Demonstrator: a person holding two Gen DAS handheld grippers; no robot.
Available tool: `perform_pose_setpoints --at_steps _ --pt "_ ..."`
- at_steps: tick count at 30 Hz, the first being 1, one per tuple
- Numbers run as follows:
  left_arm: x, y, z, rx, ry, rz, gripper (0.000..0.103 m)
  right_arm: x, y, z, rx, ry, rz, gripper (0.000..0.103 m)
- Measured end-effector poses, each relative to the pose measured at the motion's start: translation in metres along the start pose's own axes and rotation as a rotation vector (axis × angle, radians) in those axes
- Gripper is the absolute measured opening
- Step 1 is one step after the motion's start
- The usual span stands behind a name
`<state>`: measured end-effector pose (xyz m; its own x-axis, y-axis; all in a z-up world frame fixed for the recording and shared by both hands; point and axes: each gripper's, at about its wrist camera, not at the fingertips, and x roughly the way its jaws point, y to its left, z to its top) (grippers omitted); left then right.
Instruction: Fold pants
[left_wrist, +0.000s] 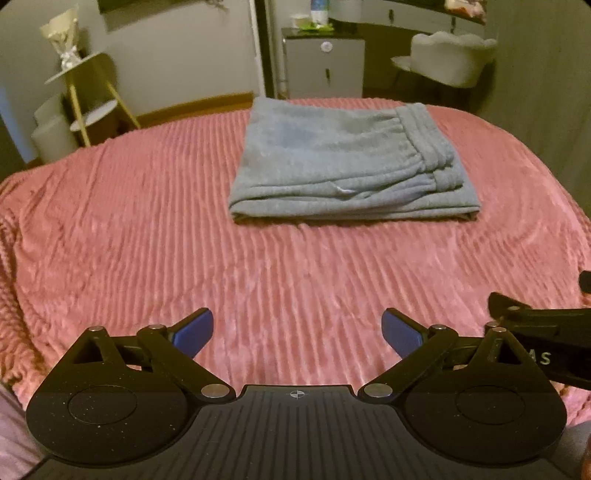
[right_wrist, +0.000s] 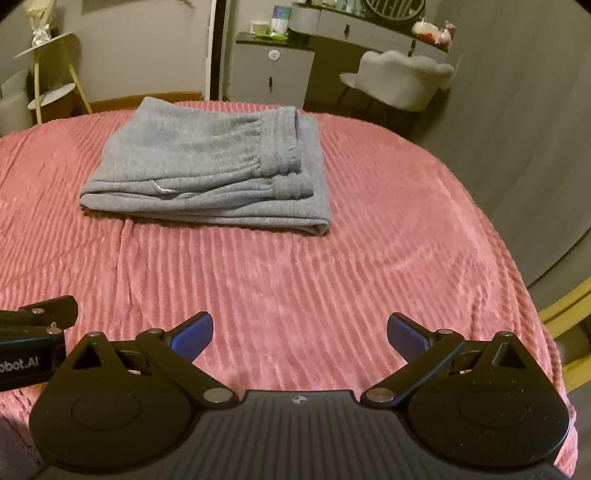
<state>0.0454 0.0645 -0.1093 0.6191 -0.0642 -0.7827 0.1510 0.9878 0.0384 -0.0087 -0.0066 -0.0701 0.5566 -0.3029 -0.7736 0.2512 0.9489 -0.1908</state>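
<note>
The pants (left_wrist: 351, 162) lie folded in a flat stack on the far part of the bed (left_wrist: 147, 240), long axis running left-right, waistband toward the right. They sit well ahead of both grippers, untouched. The left gripper (left_wrist: 297, 332) and right gripper (right_wrist: 300, 334) hover side by side over the near blanket, jaws spread wide and empty. Neither looks clearly nearer; folding appears done.

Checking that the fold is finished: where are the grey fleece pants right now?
The folded grey fleece pants lie on the far half of the pink ribbed blanket, ahead of both open grippers, untouched; right of centre in the left wrist view, left of centre in the right.
</note>
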Motion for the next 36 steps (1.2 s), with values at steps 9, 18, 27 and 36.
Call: perform_pose_setpoints --at_steps 9,18,27,36 --pt "0.008 -0.004 0.022 0.046 0.042 0.043 0.101 0.02 0.002 0.025 0.05 0.095 0.058 0.1" --pt "0.011 0.004 0.037 0.035 0.078 0.061 0.1 0.025 0.007 0.047 0.06 0.13 0.084 0.1" --pt "0.013 0.005 0.047 0.018 0.116 0.058 0.1 0.024 0.005 0.052 0.057 0.134 0.087 0.1" --pt "0.011 0.002 0.049 0.013 0.129 0.055 0.1 0.021 0.002 0.054 0.057 0.131 0.08 0.1"
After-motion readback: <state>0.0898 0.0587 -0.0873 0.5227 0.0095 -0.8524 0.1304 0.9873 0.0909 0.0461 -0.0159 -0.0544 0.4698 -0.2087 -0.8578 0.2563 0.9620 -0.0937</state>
